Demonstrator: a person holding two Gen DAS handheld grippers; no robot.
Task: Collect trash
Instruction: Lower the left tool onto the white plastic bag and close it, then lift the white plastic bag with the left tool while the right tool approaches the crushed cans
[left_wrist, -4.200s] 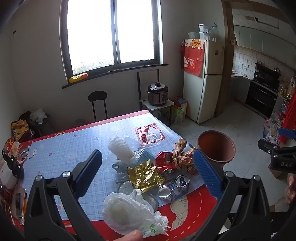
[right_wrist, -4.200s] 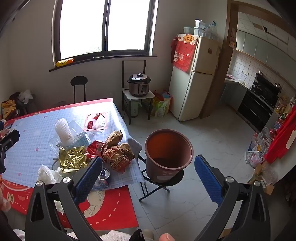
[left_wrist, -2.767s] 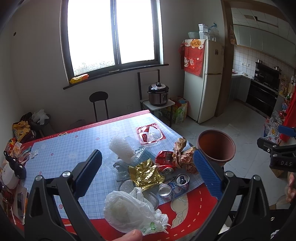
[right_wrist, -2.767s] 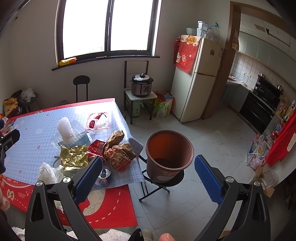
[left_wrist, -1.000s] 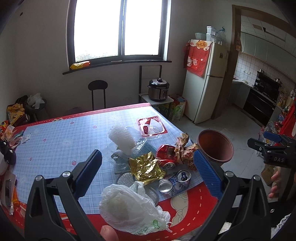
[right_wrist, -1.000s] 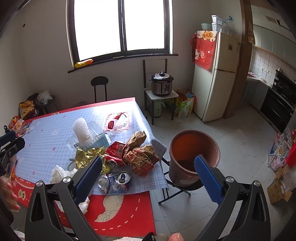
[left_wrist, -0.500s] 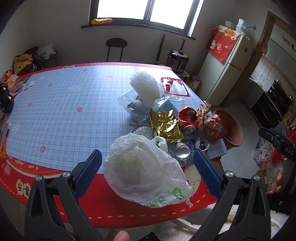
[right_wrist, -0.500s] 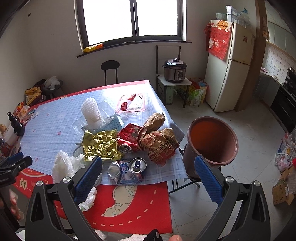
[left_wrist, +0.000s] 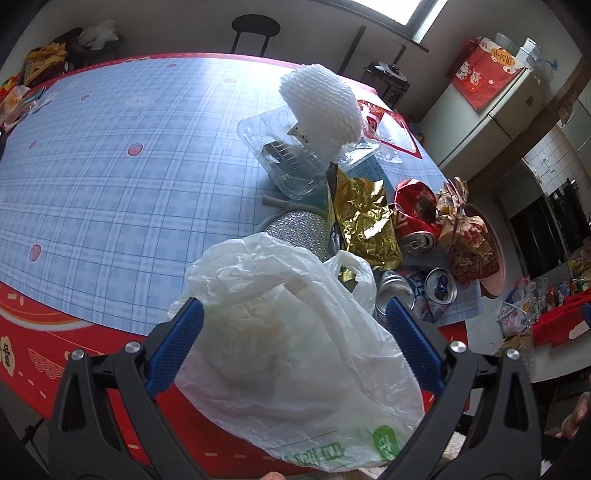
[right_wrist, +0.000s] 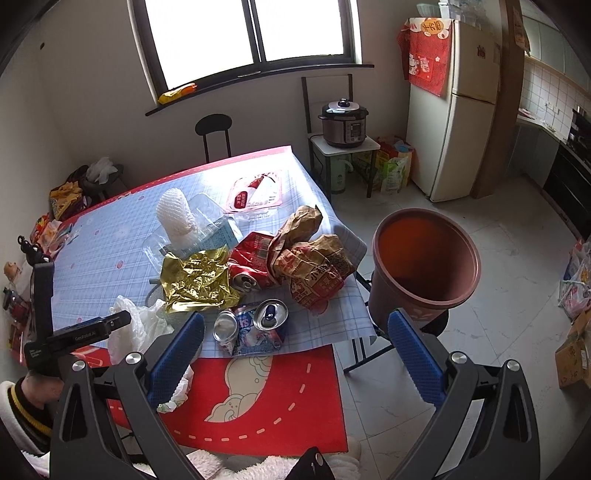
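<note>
1. We are just at the start. The brown bin (right_wrist: 424, 266) beside the desk (left_wrist: 92, 155) looks empty inside, so none of the trash has gone in yet.
2. Our left gripper (left_wrist: 291, 325) is right at the white plastic bag (left_wrist: 295, 332) at the near edge of the desk. The fingers are wide apart, one on each side of the bag, and they do not squeeze it yet.
3. Our right gripper (right_wrist: 293, 332) hangs above the floor between the desk and the bin. Its fingers are wide apart too and hold nothing.
4. All the trash lies in a heap on the desk: the gold wrapper (right_wrist: 195, 280), the red can (right_wrist: 251, 266), the brown paper bags (right_wrist: 314, 258), two more cans (right_wrist: 251, 317), the white foam net (right_wrist: 173, 218) and clear plastic boxes (left_wrist: 288, 155).
5. We think the bag comes first, then everything else. Almost all the work is left.
</note>
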